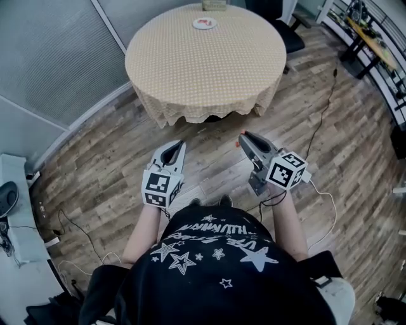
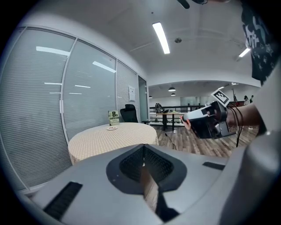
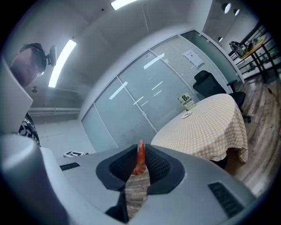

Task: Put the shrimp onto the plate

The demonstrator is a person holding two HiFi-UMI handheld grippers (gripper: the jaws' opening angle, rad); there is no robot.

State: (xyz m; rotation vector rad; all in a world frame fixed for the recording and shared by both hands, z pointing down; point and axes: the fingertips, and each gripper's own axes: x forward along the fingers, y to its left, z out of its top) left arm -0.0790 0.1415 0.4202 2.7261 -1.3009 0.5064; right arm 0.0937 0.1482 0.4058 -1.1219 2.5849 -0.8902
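Note:
My right gripper (image 3: 140, 163) is shut on an orange-red shrimp (image 3: 141, 159), whose tip sticks up between the jaw pads; in the head view the shrimp (image 1: 238, 143) peeks out at that gripper's (image 1: 244, 138) tip. The left gripper (image 1: 181, 145) is shut with nothing in it, its pads meeting in the left gripper view (image 2: 143, 163). A small white plate (image 1: 204, 23) lies near the far edge of a round table (image 1: 171, 63) with a checked yellow cloth. Both grippers hang over the wood floor, well short of the table. The plate also shows far off (image 2: 112, 128) (image 3: 187, 115).
A green-and-white sign (image 1: 214, 5) stands behind the plate. A black office chair (image 1: 285, 28) is at the table's far right. Glass partition walls (image 1: 57, 57) run along the left. Cables (image 1: 323, 114) trail over the floor, and desks (image 1: 374, 44) stand at the right.

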